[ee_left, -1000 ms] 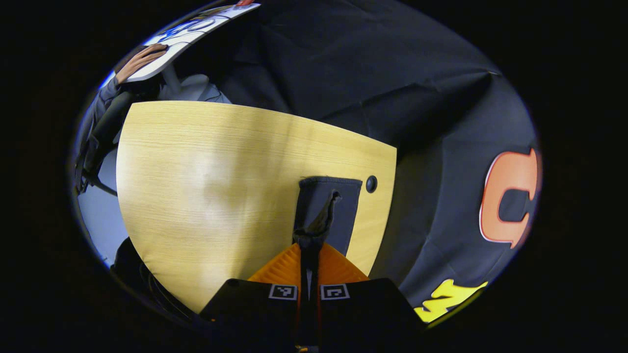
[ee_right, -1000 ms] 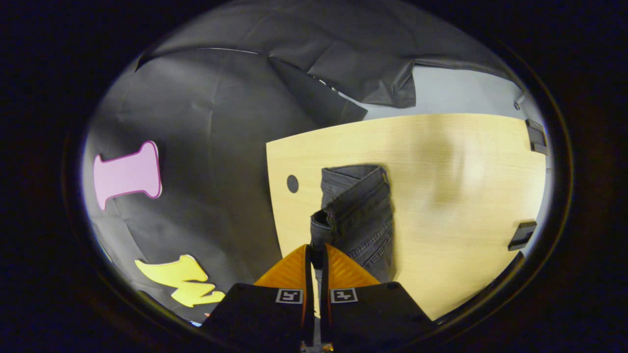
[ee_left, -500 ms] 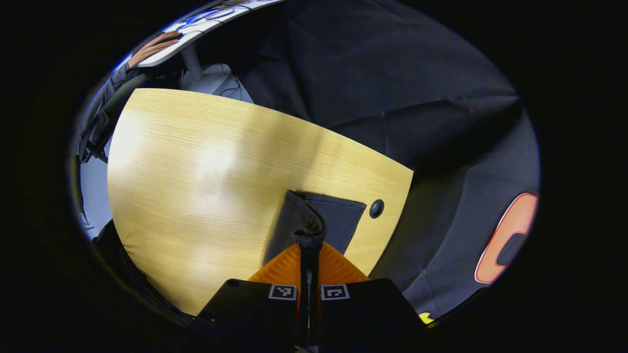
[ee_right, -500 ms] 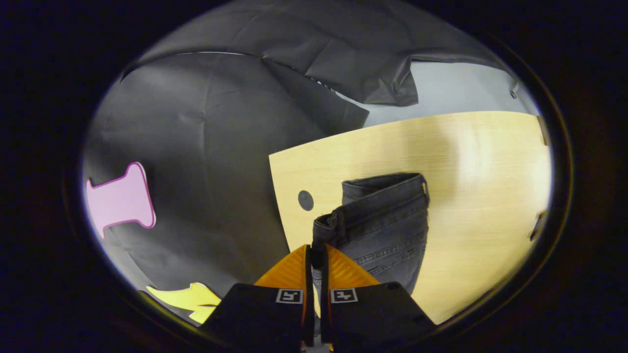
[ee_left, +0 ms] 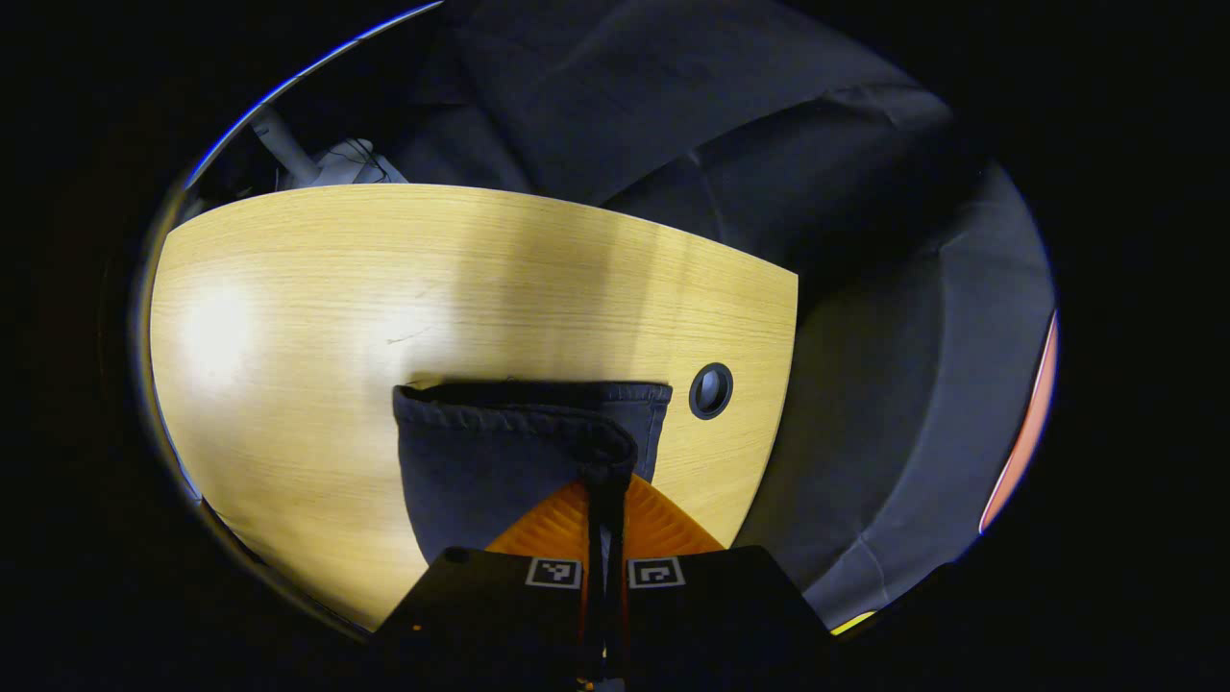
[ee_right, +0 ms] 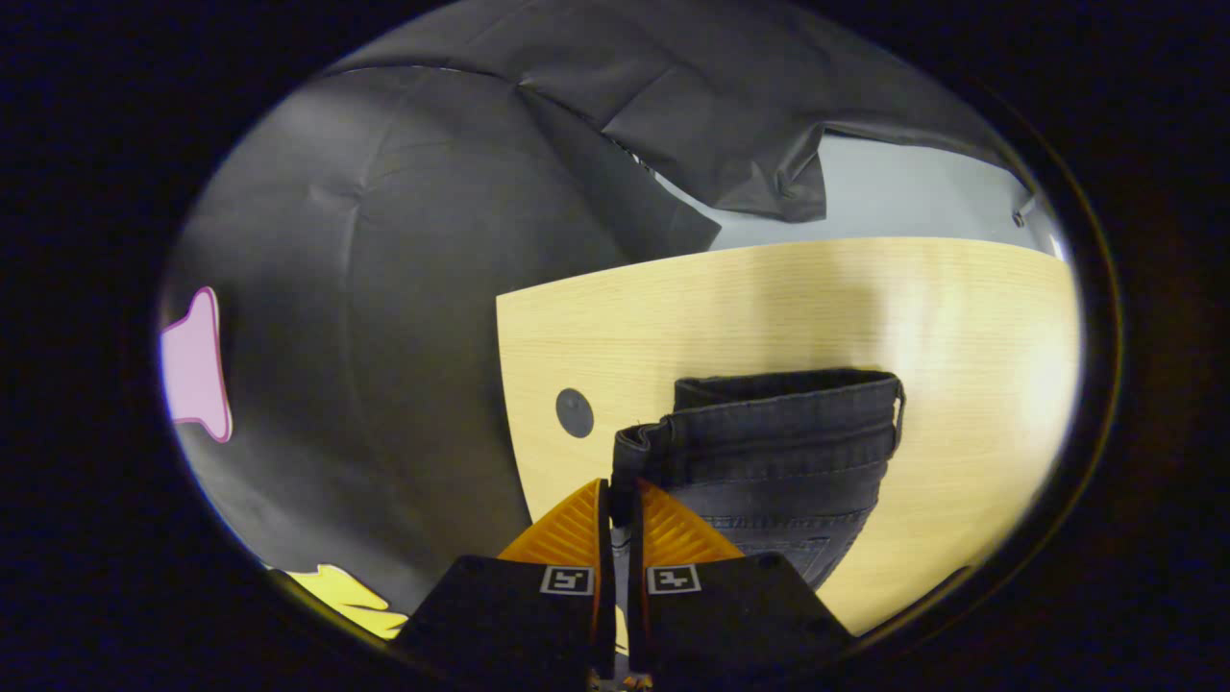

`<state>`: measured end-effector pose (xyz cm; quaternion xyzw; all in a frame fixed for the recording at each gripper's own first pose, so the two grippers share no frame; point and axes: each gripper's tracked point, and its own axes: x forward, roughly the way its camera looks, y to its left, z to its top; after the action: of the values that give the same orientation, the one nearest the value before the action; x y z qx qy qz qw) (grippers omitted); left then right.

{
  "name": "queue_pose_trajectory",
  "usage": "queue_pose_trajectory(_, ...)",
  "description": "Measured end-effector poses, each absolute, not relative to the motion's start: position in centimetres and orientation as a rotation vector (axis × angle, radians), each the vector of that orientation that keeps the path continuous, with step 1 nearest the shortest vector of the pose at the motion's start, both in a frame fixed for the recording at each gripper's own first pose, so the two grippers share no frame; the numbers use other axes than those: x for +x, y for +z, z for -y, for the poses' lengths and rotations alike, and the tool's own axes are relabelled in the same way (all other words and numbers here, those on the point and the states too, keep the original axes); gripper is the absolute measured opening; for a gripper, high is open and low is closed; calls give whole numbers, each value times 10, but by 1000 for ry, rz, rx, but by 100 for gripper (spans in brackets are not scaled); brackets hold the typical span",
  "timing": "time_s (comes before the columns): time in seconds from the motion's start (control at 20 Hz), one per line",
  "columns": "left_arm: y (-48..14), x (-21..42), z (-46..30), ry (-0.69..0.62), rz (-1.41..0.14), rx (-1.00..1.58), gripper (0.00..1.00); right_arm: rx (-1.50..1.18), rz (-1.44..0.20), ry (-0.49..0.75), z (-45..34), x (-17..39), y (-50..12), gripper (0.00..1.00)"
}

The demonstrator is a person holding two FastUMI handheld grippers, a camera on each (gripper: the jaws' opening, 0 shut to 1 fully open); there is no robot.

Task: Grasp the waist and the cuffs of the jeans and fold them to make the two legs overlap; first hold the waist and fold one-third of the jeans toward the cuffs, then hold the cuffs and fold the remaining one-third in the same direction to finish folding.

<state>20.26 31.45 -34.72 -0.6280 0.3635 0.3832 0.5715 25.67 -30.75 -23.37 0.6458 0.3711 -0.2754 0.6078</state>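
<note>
Swinging round over the last second, both views now face the jeans [ee_left: 500, 452] broadside instead of end-on: what read as a narrow upright strip a second ago spreads into a wide dark panel across the counter [ee_left: 384, 279].

In the left gripper view, the left gripper [ee_left: 607, 481] has its jaws closed on a bunched edge of plain denim, probably the cuffs, with a doubled hem edge running away to the left. That cloth lies low over the counter, beside the round hole [ee_left: 711, 390] near the counter's edge.

In the right gripper view, the right gripper [ee_right: 620, 485] has its jaws clamped on a corner of the waist [ee_right: 783, 423], where the band's stitching and part of a pocket show. The band runs level to the right, and a second layer edge sits just behind it.

The widening suggests the two ends are being carried sideways together so that one leg lands on the other; the paired edges in each view fit that. My reading is that the legs-overlap fold is nearly laid down, not yet released.

Next the thirds folding would begin from the waist. The risk is layers sliding out of line when the jaws let go.
</note>
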Motion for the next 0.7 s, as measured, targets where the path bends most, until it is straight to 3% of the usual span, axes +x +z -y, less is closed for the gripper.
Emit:
queue_pose_trajectory(0.2,-355,208,-313,879,-876,-1454,5,1465,-887,-639,311,264,-260,2)
queue_pose_trajectory(0.45,-358,207,-297,870,-917,-1444,21,1424,-887,-626,313,271,-272,8)
queue_pose_trajectory(0.55,-353,204,-297,870,-941,-1408,39,1412,-871,-614,314,277,-269,15)
queue_pose_trajectory(0.6,-345,204,-296,862,-937,-1400,39,1402,-877,-617,313,275,-268,22)
queue_pose_trajectory(0.7,-337,194,-296,869,-963,-1373,48,1359,-880,-620,318,272,-264,43)
